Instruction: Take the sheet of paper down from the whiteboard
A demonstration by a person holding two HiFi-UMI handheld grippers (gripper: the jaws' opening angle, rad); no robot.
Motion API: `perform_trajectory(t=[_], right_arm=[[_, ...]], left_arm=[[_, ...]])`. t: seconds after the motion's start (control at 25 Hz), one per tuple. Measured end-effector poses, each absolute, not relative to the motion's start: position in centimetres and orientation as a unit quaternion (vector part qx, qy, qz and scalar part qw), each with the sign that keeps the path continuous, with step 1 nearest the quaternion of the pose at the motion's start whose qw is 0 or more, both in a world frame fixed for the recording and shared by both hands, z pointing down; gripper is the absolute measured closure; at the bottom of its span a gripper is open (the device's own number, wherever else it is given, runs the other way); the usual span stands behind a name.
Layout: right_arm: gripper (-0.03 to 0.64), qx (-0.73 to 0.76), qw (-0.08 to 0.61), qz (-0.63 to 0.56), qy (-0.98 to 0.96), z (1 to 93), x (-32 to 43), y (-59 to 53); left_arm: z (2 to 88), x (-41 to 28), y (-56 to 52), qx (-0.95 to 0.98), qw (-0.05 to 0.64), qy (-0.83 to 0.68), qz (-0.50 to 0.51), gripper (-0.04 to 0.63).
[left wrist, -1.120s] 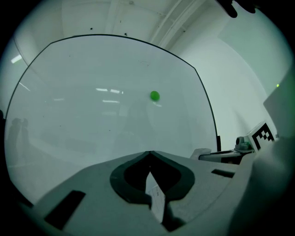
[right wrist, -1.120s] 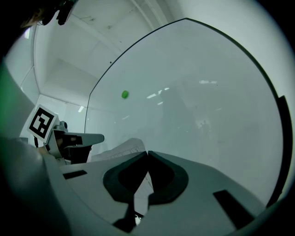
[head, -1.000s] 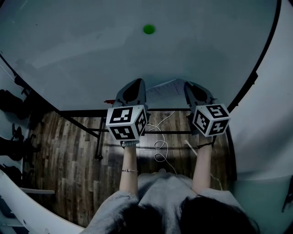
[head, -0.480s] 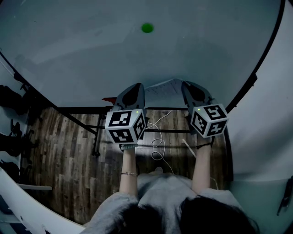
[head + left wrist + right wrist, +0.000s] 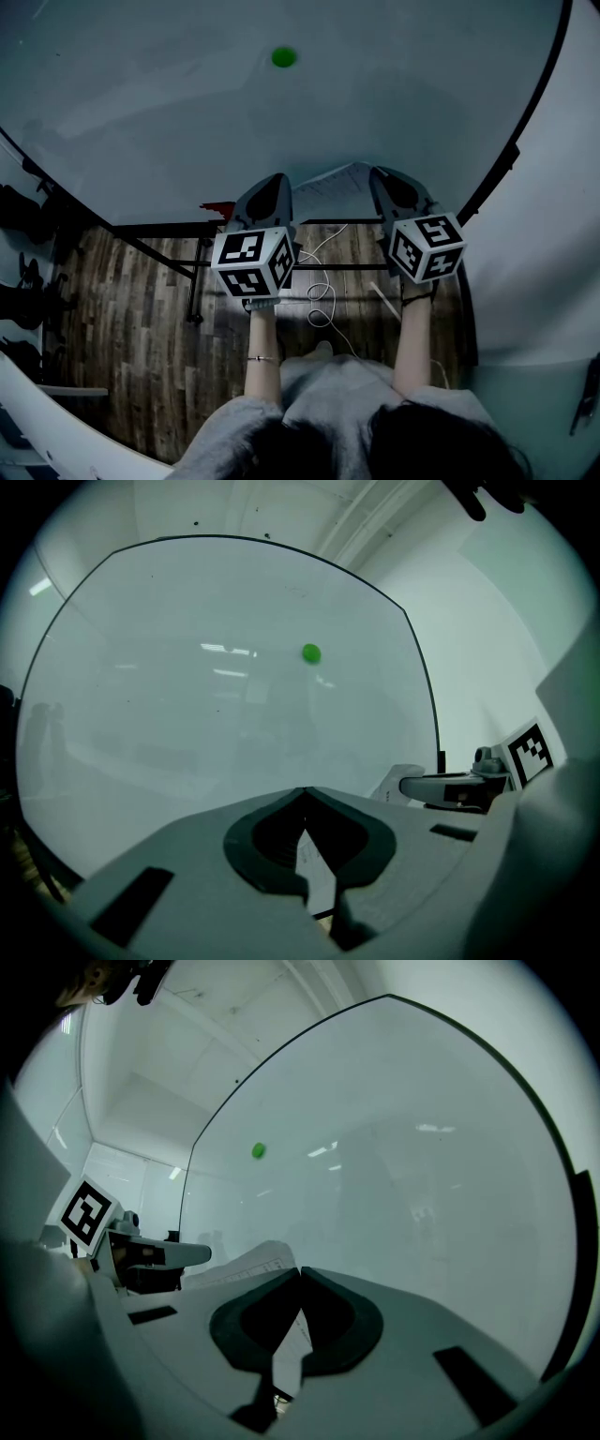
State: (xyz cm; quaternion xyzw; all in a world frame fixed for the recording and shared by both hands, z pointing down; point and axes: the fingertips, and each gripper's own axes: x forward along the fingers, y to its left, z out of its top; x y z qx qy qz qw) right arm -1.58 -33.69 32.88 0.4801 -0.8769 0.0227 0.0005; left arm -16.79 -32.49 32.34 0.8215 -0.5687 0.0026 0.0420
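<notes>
The sheet of paper hangs in front of the whiteboard, low against its bottom edge, stretched between the two grippers. The left gripper sits at the sheet's 9 o'clock and the right gripper at its 3 o'clock. Both are pinched closed on the paper's side edges, and both point level at the board. In the left gripper view the jaws meet at the tip with a strip of paper showing behind them. The right gripper view shows the same, with the sheet curling off towards 9 o'clock. A green magnet (small, round) sits on the board at 12 o'clock from the sheet, well apart from it.
</notes>
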Motion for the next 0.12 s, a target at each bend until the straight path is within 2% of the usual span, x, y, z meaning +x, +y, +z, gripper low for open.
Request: perform_trajectory(t=[0.12], right_arm=[[0.615,0.483,0.001,0.021,-0.876,32.71,-1.33,-33.41]], left_arm=[[32.12,-16.62,-32.26,0.822,0.041,-0.567,0.003,0.589]])
